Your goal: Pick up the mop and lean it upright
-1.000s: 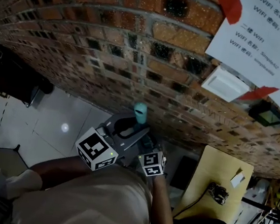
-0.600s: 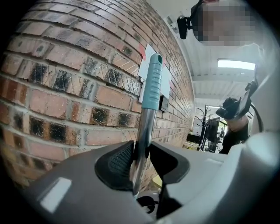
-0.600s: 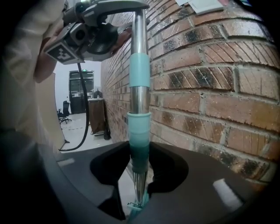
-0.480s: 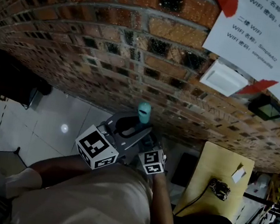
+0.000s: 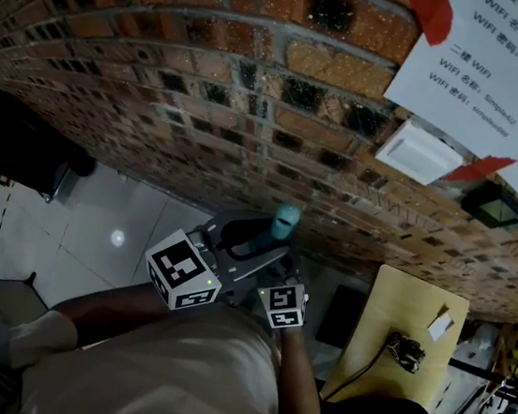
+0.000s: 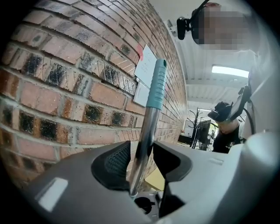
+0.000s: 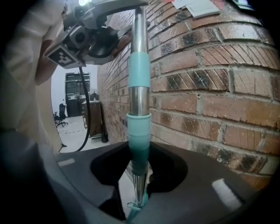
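Two grippers share one mop handle (image 7: 139, 100), and that handle stands upright just beside the brick wall (image 7: 210, 100) — whether metal actually touches brick, no view settles.

Your left gripper (image 6: 141, 151) is the one higher up the wall. Its jaws have just been opening. The bare chrome stretch of the pole stands between them, yet the ribbed pad on the side toward the wall shows a sliver of free face. So the hold there has slackened, and the pole merely passes through the gap. Above those jaws the pole's teal end sleeve rises along the wall, its tip near the white paper notice (image 6: 145, 65) stuck to the bricks.

Your right gripper (image 7: 139, 164) works lower down the wall. Its jaws have just been closing. They stand partway in, and they take the teal collar of the pole from both sides, the pads looking pressed against it — that is where the mop is gripped.

From the head view, both marker cubes sit close together a little out from the wall, and the handle's teal tip pokes up between them and the bricks. A pale wooden table (image 5: 403, 334) stands at the wall's foot, off to your right.
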`<state>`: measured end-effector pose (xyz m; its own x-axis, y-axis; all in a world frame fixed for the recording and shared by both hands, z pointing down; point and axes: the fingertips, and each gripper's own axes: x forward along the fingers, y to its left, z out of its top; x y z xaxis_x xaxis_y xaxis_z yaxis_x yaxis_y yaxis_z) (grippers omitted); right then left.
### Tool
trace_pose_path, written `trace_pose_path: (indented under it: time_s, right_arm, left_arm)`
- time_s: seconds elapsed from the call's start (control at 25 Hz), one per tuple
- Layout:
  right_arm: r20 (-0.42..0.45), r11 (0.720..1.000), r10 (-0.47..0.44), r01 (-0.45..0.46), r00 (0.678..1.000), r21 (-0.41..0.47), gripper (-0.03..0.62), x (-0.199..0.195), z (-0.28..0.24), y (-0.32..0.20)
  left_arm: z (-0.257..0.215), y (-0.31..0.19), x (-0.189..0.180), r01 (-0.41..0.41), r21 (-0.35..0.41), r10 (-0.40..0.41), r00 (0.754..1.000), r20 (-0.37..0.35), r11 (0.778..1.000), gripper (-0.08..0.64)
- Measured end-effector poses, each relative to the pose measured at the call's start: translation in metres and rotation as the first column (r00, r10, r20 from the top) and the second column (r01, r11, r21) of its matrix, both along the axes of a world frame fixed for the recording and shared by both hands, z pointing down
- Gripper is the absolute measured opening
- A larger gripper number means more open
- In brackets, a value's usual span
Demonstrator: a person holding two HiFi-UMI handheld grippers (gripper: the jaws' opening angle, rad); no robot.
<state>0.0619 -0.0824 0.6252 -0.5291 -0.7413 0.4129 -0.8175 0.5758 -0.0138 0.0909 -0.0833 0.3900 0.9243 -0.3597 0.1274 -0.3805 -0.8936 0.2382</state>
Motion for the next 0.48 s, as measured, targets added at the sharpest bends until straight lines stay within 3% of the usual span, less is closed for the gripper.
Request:
trace_pose_path:
  time_s: [0.2,0.48]
  right_arm:
    - [0.01,0.999,0.032,-0.032,0.999,-0.005,0.13,0.011,-0.003,0.006]
    - [0.026,0.996,0.087,-0.086,0.996,-0.038,0.13,0.041,0.003,0.022]
  left_arm:
    - [0.017,0.006,-0.005,-0.033,0.039,0.03,0.998,0.058,0.999,0.247]
    - [0.054,0.008,-0.035,-0.033,0.037,0.028,0.993,0.112,0.999,0.255]
